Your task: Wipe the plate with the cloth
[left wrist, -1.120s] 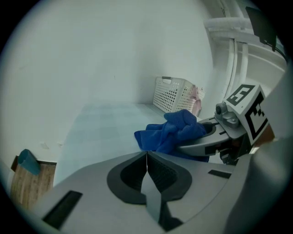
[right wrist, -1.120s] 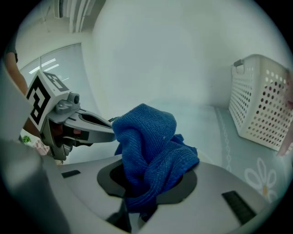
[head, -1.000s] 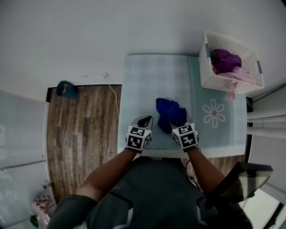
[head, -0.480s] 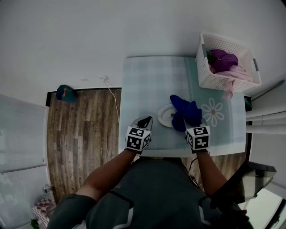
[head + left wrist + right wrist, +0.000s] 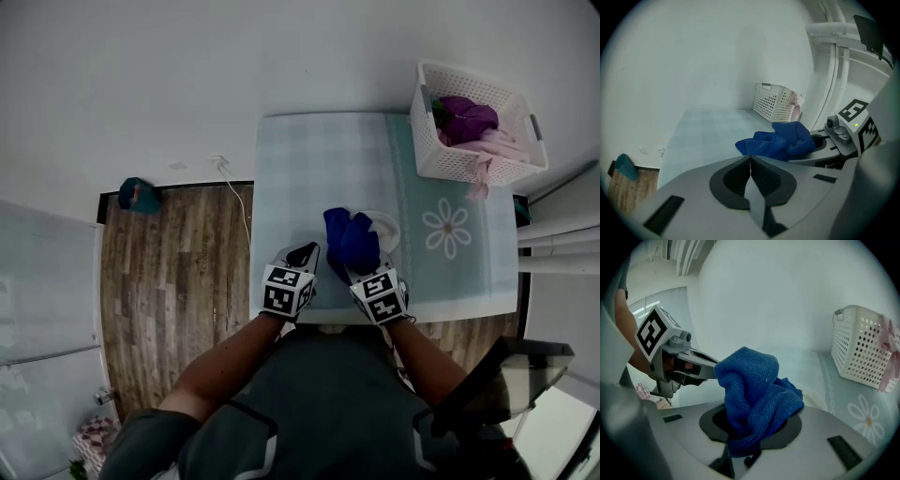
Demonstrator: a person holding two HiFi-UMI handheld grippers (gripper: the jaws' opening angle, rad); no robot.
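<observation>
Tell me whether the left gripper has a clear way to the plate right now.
Probably not cleanly. The left gripper, shut and empty, sits close, but the blue cloth clamped in the right gripper lies between it and the plate, covering most of it; only the plate's right rim shows.

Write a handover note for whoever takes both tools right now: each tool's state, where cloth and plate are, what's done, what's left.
Left tool: shut, empty, left of the plate, by the table's near edge.
Right tool: shut on the blue cloth.
The cloth is bunched over the plate's left side; its right rim shows.
Done: cloth gripped, on the plate.
Left: wipe across the exposed side.
</observation>
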